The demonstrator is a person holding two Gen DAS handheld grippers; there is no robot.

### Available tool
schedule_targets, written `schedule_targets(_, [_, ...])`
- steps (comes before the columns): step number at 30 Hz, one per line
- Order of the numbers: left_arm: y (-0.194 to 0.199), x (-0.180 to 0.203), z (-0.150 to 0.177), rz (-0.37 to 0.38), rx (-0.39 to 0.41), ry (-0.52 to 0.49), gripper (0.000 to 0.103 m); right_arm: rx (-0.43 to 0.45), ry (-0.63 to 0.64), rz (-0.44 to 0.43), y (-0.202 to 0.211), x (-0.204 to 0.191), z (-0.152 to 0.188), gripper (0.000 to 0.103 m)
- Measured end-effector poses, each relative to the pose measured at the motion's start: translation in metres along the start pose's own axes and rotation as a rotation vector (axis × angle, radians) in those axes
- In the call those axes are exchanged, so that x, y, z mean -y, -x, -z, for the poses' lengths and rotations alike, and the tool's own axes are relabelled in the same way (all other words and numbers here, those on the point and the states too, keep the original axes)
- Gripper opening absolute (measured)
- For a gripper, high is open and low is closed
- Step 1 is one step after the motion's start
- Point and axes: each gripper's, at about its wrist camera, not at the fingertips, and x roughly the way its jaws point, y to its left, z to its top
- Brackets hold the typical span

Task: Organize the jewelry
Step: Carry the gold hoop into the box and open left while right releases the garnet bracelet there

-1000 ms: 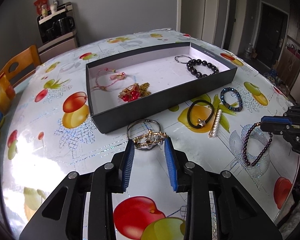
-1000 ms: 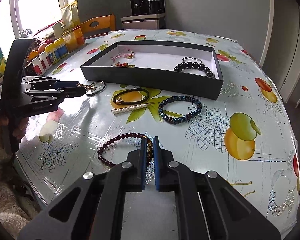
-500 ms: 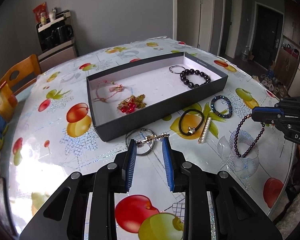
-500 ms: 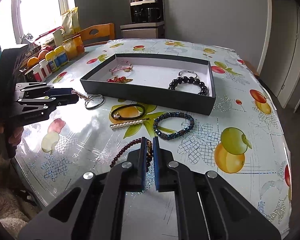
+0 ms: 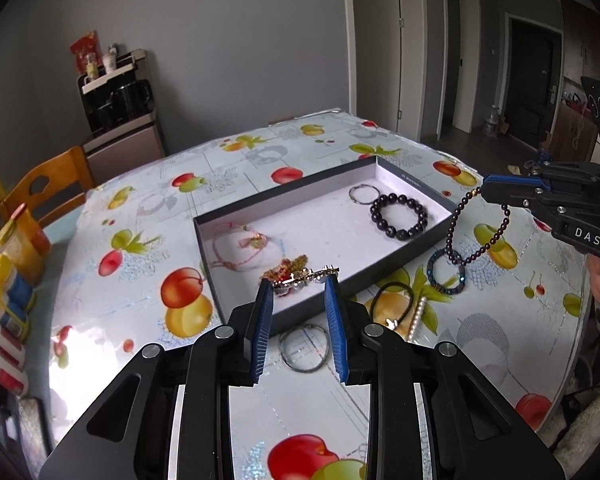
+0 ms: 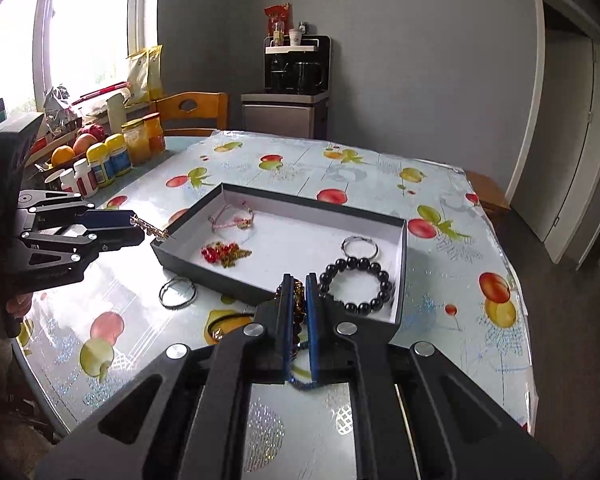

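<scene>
A dark shallow box (image 5: 416,254) (image 6: 403,264) with a white floor lies mid-table. It holds a pink cord bracelet (image 5: 236,246), a red-and-gold piece (image 6: 225,253), a silver ring (image 5: 362,193) and a black bead bracelet (image 5: 399,216) (image 6: 356,286). My left gripper (image 5: 299,285) is shut on a gold hair clip (image 5: 306,275) (image 6: 150,227), held above the box's near wall. My right gripper (image 6: 299,285) is shut on a dark red bead bracelet (image 5: 458,236), which hangs beside the box's right end.
On the fruit-print tablecloth lie a wire ring (image 5: 303,347) (image 6: 177,292), a black hair tie (image 5: 392,304), a pearl clip (image 5: 417,316) and a blue bead bracelet (image 5: 446,276). Jars and bottles (image 6: 112,156) stand at the left edge. A wooden chair (image 5: 46,190) stands behind.
Both grippers have lifted off the table and moved toward the box. The gold clip has left the wire ring, and the dark red bracelet now hangs in the air.
</scene>
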Motion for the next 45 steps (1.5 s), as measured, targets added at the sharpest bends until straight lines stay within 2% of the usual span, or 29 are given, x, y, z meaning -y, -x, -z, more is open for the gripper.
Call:
schedule_targets(5, [-0.024,-0.011,-0.024,-0.001,-0.013,0.017,0.028,0.035,-0.029,0.0,-0.017,0.008,-0.03,0.006])
schedule_targets(14, [-0.081,-0.026,-0.049,-0.002,-0.077,0.069,0.028,-0.009,-0.087,-0.004,-0.077,0.018,-0.052,0.006])
schedule_targets(25, [-0.14,-0.02,-0.063,0.003,-0.166,0.051,0.028,-0.066,-0.092,-0.092,-0.118,0.013,-0.038,0.006])
schedule_targets(37, [-0.18,-0.022,-0.059,0.015,-0.228,0.091,0.028,-0.167,-0.135,-0.046,-0.155,0.034,-0.013,0.006])
schedule_targets(45, [-0.182,-0.019,-0.057,0.019,-0.239,0.077,0.028,-0.2,-0.107,-0.058,-0.164,0.028,-0.009,0.006])
